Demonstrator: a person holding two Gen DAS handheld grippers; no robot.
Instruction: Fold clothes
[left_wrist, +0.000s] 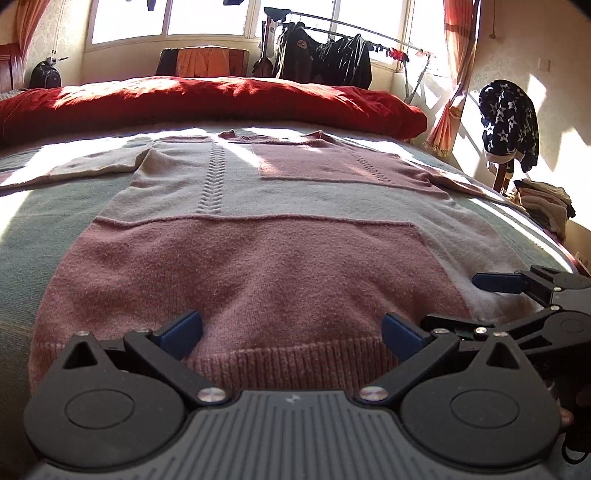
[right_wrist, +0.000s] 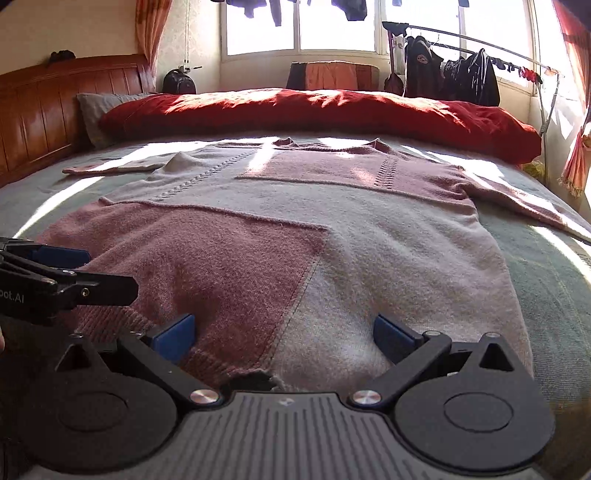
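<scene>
Your left claw (left_wrist: 291, 332) and right claw (right_wrist: 282, 334) both gape wide, gripping nothing. Each hovers at the hem of the sweater (left_wrist: 258, 229) spread flat on the bed (left_wrist: 22, 236).

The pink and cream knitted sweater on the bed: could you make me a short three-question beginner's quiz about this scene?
1. True or false: the pink and cream knitted sweater lies spread flat on the bed.
2. Are the left tool and right tool open or shut?
3. What lies beyond the sweater's collar: A) red quilt, B) blue towel?

Key: 1 true; 2 open, both at the hem; 3 A.
</scene>
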